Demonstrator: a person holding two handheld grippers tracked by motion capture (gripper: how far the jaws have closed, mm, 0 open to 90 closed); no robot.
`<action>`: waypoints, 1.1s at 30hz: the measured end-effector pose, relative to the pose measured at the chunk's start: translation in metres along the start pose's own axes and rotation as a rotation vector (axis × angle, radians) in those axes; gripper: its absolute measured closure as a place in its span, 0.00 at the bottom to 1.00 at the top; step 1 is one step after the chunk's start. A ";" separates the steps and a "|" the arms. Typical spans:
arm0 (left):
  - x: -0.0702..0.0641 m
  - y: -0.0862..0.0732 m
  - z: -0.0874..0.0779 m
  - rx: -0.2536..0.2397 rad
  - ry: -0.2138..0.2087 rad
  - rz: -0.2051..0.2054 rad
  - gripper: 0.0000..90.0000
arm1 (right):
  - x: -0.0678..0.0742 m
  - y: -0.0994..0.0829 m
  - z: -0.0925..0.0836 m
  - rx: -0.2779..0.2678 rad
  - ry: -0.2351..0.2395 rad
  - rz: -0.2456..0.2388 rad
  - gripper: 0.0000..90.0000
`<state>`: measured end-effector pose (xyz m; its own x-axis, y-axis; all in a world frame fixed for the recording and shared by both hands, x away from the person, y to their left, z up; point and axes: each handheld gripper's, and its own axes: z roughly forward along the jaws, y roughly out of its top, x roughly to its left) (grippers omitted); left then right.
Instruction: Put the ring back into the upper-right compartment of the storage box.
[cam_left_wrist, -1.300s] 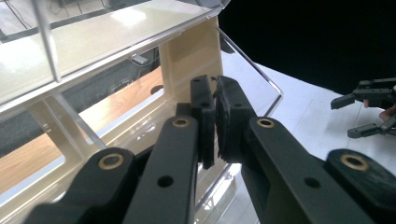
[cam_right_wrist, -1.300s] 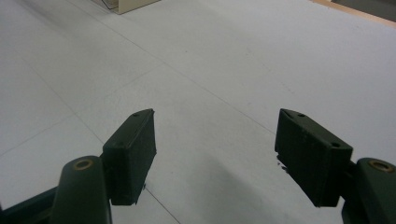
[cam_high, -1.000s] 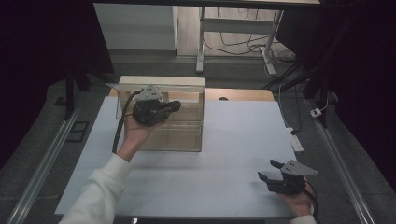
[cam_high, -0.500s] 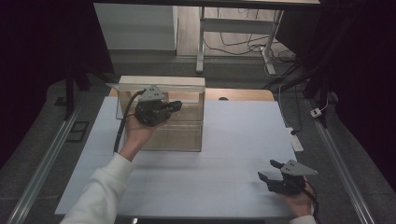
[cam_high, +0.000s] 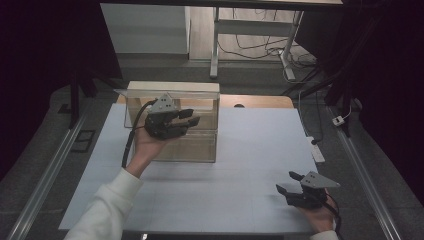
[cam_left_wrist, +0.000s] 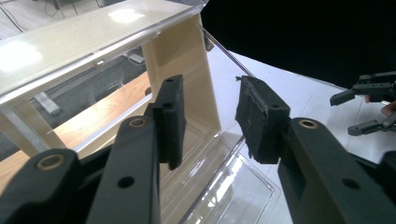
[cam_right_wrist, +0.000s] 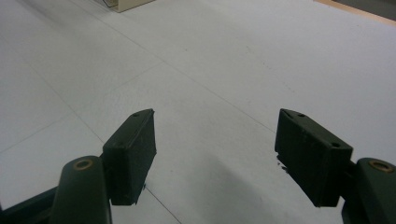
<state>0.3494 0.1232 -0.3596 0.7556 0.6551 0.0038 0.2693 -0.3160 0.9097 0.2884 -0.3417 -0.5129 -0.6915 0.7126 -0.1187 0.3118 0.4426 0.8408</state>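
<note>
A clear plastic box (cam_high: 175, 142) with cream end panels stands at the back left of the white table top (cam_high: 250, 150). My left gripper (cam_high: 190, 117) hovers over the box, pointing right. Its jaws have just been opening and now stand apart with nothing between them. In the left gripper view the left gripper (cam_left_wrist: 212, 121) looks down into the clear box (cam_left_wrist: 187, 60), with a cream panel behind the gap. My right gripper (cam_high: 286, 182) rests low near the front right corner, open and empty. The right gripper view has the right gripper (cam_right_wrist: 215, 154) wide apart over bare white surface.
A white power strip (cam_high: 315, 147) lies at the table's right edge. A strip of wooden table (cam_high: 260, 101) shows behind the white sheet. Desk legs and cables (cam_high: 250, 50) stand on the floor beyond. The box corner (cam_right_wrist: 128, 3) peeks in at the top of the right gripper view.
The left gripper's jaws, shut before, now stand apart above the box. The left hand has barely shifted. The right hand and gripper have kept still.
</note>
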 end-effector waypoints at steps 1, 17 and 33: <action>0.000 -0.001 0.000 0.002 -0.001 0.001 0.67 | 0.000 0.000 0.000 0.000 0.000 0.000 0.32; -0.003 -0.015 -0.010 0.017 -0.001 -0.003 0.60 | 0.000 0.000 0.001 0.003 0.001 -0.001 0.32; -0.011 -0.053 -0.049 0.013 0.010 -0.038 0.44 | 0.000 0.000 -0.001 0.008 0.000 0.000 0.32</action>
<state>0.2974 0.1660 -0.3871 0.7387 0.6735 -0.0261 0.3054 -0.2999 0.9038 0.2876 -0.3425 -0.5128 -0.6917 0.7123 -0.1185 0.3171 0.4471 0.8364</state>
